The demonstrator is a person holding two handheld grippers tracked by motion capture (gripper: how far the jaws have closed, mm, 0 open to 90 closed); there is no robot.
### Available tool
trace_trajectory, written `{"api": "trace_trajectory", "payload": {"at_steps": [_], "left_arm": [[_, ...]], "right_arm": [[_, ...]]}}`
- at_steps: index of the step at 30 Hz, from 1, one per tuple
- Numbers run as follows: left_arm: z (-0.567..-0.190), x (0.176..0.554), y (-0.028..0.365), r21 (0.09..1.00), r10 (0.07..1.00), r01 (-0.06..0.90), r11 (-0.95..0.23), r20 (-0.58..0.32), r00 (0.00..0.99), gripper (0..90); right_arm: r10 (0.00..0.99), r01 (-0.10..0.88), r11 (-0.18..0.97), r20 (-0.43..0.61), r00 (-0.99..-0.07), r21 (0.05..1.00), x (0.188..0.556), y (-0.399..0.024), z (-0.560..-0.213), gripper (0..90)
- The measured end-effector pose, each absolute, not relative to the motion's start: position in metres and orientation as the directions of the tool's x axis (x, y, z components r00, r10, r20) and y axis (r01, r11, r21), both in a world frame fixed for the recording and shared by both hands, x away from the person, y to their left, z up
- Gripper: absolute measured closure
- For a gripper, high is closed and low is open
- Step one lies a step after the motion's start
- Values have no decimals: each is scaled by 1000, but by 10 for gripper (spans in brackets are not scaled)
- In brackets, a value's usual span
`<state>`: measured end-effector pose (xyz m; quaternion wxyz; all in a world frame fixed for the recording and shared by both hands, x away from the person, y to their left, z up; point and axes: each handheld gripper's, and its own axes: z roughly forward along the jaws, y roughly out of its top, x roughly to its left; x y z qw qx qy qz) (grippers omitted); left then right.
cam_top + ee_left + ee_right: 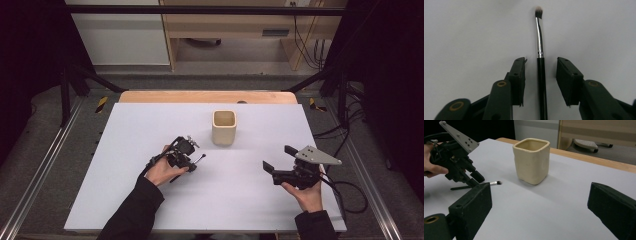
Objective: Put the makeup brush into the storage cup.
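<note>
- High view: the left gripper (189, 156) is lowered over a small makeup brush (199, 160) lying flat on the white table (125, 200), a little to the left of and nearer the person than the cream square cup (224, 127). The right gripper (280, 162) hangs well apart at the right, its jaws spread and nothing between them. There is plenty of bare table around the brush; the near and side edges are far off, and the cup is the only thing to steer round.
- Left gripper view: the brush (541, 72) runs straight up the gap between the two black jaws, bristle tip away from the camera. The jaws stand partly open, one on each side of the black handle, with white table showing between each pad and the handle, so nothing is gripped yet.
- The brush looks light, thin and stiff, with a glossy handle that could well slip or roll; the black handle just below the metal ferrule seems the best place to pinch, leaving the soft bristles alone.
- Right gripper view: its own jaws gape wide on nothing; beyond them stand the cup (532, 160), upright with its mouth open, and the left gripper (475, 181) on the brush (495, 183).
</note>
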<state>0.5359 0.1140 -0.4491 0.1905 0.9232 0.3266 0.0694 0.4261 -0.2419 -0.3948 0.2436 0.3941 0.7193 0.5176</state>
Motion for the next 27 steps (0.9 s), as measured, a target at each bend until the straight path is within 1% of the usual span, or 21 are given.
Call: {"api": "trace_trajectory", "payload": {"at_steps": [8, 14, 19, 27], "left_arm": [[-449, 534, 113, 388, 625, 573, -722, 11, 781, 735], [-449, 531, 110, 385, 625, 569, -727, 25, 780, 779], [-449, 531, 109, 384, 624, 570, -726, 20, 781, 835], [-449, 530, 111, 395, 625, 570, -721, 14, 781, 837]], "right_arm": [[818, 320, 157, 59, -572, 934, 426, -242, -395, 59], [818, 323, 154, 63, -571, 934, 426, -241, -395, 59], [817, 326, 158, 62, -573, 932, 427, -241, -396, 59], [814, 330, 158, 66, -576, 931, 427, -240, -397, 58]]}}
